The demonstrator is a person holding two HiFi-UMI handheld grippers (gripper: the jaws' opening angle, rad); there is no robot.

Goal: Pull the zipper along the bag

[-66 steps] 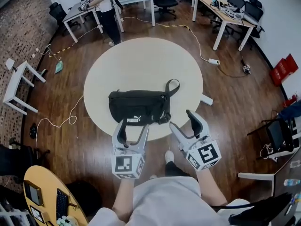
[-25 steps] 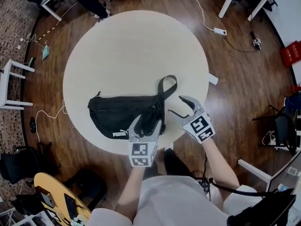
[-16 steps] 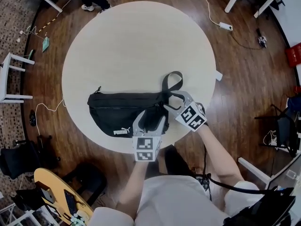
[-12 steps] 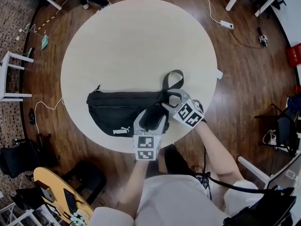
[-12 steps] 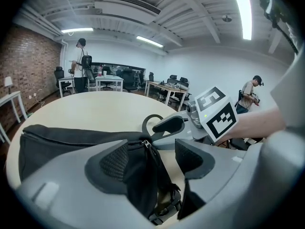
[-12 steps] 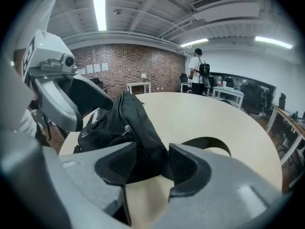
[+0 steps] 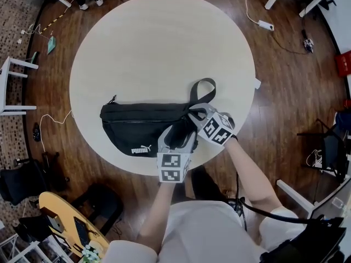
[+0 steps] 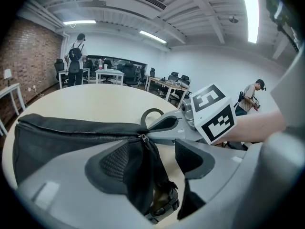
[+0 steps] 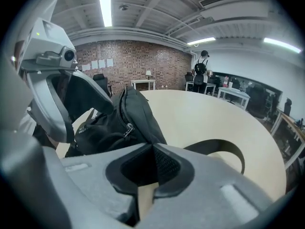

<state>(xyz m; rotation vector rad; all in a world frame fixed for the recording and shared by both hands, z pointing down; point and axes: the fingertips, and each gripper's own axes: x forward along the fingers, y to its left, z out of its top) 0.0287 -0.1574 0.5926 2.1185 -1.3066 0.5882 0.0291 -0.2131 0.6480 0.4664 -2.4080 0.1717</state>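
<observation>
A black waist bag [image 7: 142, 126] lies across the near half of the round table [image 7: 159, 48], its strap loop [image 7: 203, 89] curling off the right end. My left gripper [image 7: 178, 133] straddles that right end. In the left gripper view the bag's fabric [image 8: 62, 137] hangs between the jaws against the left pad, with a gap to the right pad [image 8: 195, 159]. My right gripper [image 7: 192, 114] comes in from the right and is shut, its tips [image 8: 150, 132] pinched right at the zipper slider [image 8: 141, 137]. The pull tab itself is hidden between the pads [image 9: 162, 163].
The table's front edge runs just under the bag. A yellow table [image 7: 63, 221] stands at the lower left and a white stool [image 7: 13, 86] at the left. Cables cross the wooden floor. Two people [image 8: 75, 56] stand at desks far behind.
My right gripper has swung left from beside the table onto the bag's right end, and its jaws have closed. The left gripper has stayed over the bag's end.
</observation>
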